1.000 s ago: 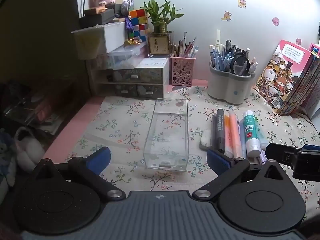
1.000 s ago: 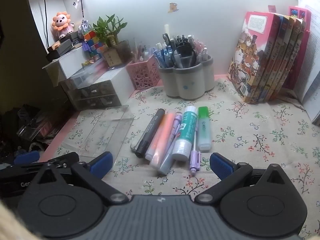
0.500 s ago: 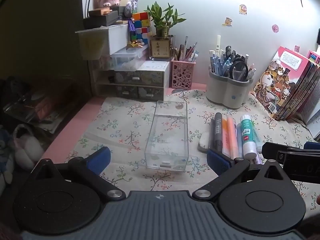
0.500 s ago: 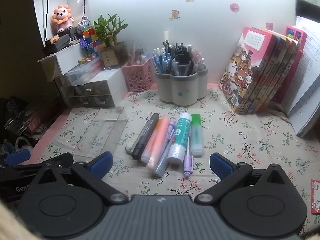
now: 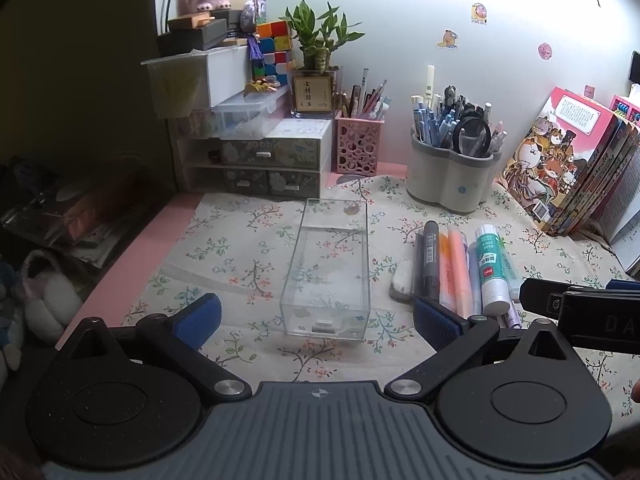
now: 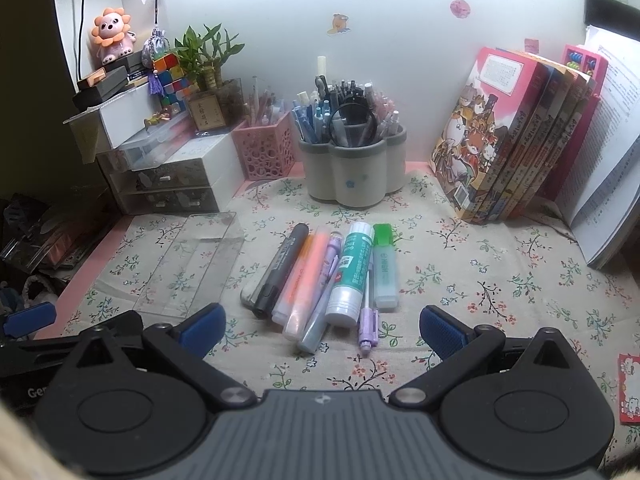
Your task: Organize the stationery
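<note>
An empty clear plastic box [image 5: 328, 268] [image 6: 192, 264] lies on the floral cloth. To its right is a row of stationery: black marker [image 6: 280, 268], orange highlighter [image 6: 306, 280], lilac pen [image 6: 324, 292], glue stick [image 6: 352, 272] [image 5: 490, 268], green highlighter [image 6: 385, 268], purple pencil [image 6: 368, 320] and a white eraser [image 5: 402, 280]. My left gripper [image 5: 316, 320] is open and empty, in front of the box. My right gripper [image 6: 322, 326] is open and empty, in front of the row.
A grey pen holder [image 6: 354, 172], pink mesh cup [image 6: 266, 152], small drawers [image 5: 272, 160] and a plant stand along the back wall. Books [image 6: 516, 132] lean at the right. The table's pink edge [image 5: 132, 256] runs on the left. A sticky-note pad [image 6: 628, 388] lies at the far right.
Both grippers have pulled back and risen a little, so more of the desk shows. Nothing on the cloth has moved.
</note>
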A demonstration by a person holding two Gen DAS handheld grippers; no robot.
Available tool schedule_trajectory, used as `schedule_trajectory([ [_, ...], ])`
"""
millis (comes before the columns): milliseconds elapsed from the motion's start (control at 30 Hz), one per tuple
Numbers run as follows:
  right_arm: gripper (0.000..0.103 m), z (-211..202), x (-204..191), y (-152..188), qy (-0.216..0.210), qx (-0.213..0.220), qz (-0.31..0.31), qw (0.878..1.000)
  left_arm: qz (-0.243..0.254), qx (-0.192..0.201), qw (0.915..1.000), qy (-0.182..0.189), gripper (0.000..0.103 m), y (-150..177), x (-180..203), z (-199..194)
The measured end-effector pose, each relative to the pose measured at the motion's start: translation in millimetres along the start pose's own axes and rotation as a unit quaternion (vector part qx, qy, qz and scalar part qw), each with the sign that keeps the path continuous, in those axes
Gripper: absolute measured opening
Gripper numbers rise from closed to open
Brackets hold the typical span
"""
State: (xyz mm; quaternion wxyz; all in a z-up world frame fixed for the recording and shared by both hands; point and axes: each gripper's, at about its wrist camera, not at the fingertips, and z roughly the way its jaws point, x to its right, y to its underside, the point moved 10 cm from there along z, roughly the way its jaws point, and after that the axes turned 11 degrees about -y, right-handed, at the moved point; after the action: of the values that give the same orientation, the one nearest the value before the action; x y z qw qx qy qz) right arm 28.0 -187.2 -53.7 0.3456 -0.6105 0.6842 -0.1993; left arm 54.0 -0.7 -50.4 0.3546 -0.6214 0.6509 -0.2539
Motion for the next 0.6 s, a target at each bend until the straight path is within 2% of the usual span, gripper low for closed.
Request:
schedule_trajectory([
  [600,0.091,6.1,2.2,2.9,0.003,-0.004,0.003,1.000,0.005,-0.002,1.0000,-0.005,0.098,2.8,4.6,5.3],
])
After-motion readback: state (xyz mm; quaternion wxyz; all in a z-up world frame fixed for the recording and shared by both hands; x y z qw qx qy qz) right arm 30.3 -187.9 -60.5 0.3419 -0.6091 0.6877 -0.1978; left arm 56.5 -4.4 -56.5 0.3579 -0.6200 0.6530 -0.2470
